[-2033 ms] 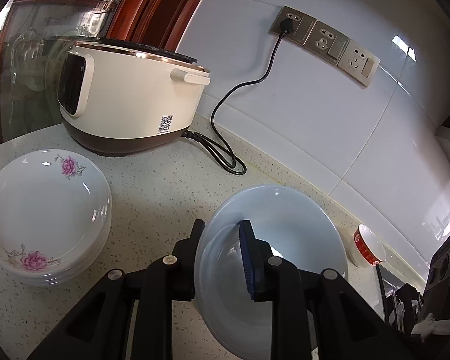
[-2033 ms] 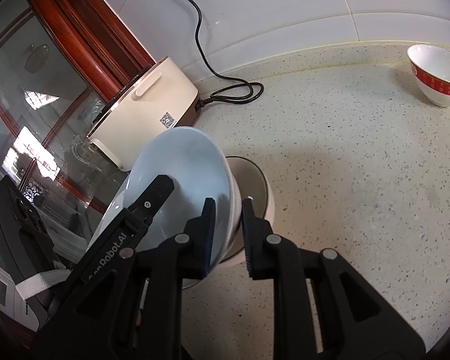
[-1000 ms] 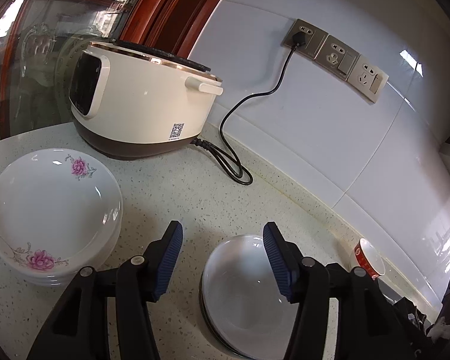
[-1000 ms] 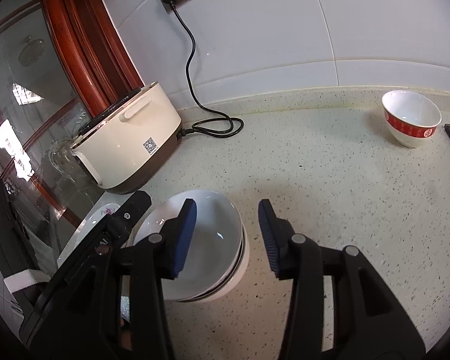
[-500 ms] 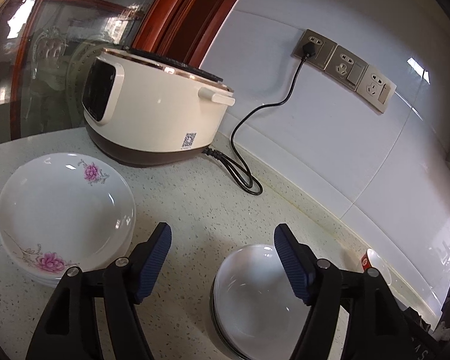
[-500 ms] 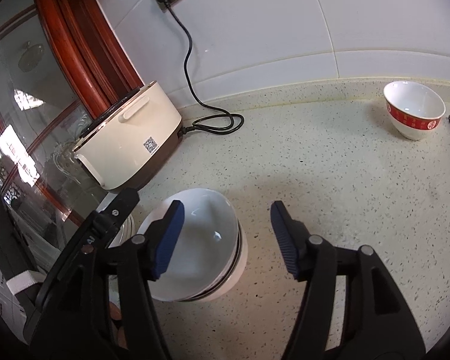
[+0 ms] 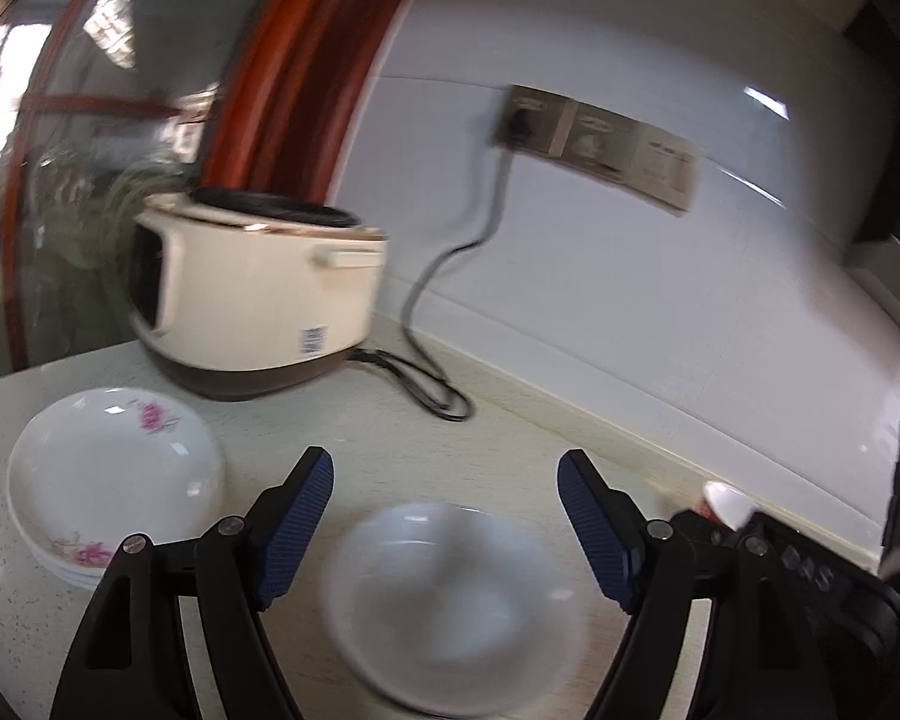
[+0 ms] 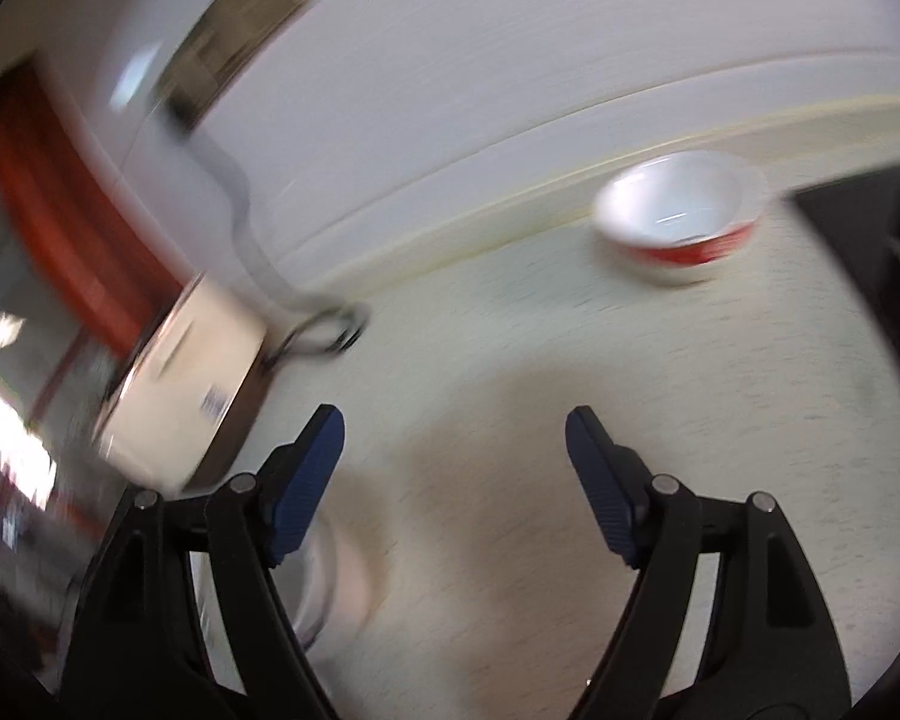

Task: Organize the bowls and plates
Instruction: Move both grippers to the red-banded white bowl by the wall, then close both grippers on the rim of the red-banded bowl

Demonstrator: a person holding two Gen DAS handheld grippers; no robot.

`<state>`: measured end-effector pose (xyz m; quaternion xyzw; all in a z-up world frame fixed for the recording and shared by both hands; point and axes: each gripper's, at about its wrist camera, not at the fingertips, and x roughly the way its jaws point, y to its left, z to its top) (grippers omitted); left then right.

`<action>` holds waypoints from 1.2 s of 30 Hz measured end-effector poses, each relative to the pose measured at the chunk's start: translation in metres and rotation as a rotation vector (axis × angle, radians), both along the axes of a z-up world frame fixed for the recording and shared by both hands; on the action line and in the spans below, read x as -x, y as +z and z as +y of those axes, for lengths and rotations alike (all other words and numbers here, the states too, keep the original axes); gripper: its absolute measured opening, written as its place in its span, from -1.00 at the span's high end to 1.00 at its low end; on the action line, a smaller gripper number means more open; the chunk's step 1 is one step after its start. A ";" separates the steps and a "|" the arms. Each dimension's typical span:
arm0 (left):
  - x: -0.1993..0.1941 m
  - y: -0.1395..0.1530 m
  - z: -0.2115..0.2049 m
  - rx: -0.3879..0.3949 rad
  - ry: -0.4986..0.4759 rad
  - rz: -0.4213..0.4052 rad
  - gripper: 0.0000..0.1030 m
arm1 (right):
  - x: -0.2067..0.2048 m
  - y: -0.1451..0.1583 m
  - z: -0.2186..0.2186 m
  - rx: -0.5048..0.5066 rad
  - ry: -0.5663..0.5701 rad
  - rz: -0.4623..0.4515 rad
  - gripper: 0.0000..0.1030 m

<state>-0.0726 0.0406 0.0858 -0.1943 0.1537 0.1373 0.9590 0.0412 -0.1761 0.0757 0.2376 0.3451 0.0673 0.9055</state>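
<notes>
My right gripper (image 8: 453, 456), its jaws just opened wide and empty, has the red bowl (image 8: 678, 219) at one o'clock, well apart across the counter (image 8: 570, 360); it looks nearer than my left.

Cream rice cooker (image 7: 258, 306) with dark base stands on speckled counter (image 7: 390, 420) by glass door with red-brown frame (image 7: 294, 60). Black cord (image 7: 426, 372) runs up white wall to socket strip (image 7: 600, 147). Both views blurred.

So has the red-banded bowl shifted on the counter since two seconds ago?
Cannot tell for sure. The red-banded bowl still sits by the backsplash as before; its changed position in frame fits the right wrist camera swinging, since everything is motion-blurred.
</notes>
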 end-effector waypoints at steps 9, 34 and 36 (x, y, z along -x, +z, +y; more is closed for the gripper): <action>-0.065 0.017 -0.073 0.078 -0.270 0.113 -0.60 | -0.006 -0.024 -0.093 -0.169 -0.341 0.105 -0.58; -0.145 -0.043 -0.096 0.160 -0.497 0.233 -0.64 | -0.068 -0.041 -0.125 -0.087 -0.437 0.155 -0.62; -0.145 -0.044 -0.096 0.168 -0.506 0.235 -0.64 | -0.086 -0.048 -0.125 -0.068 -0.423 0.204 -0.62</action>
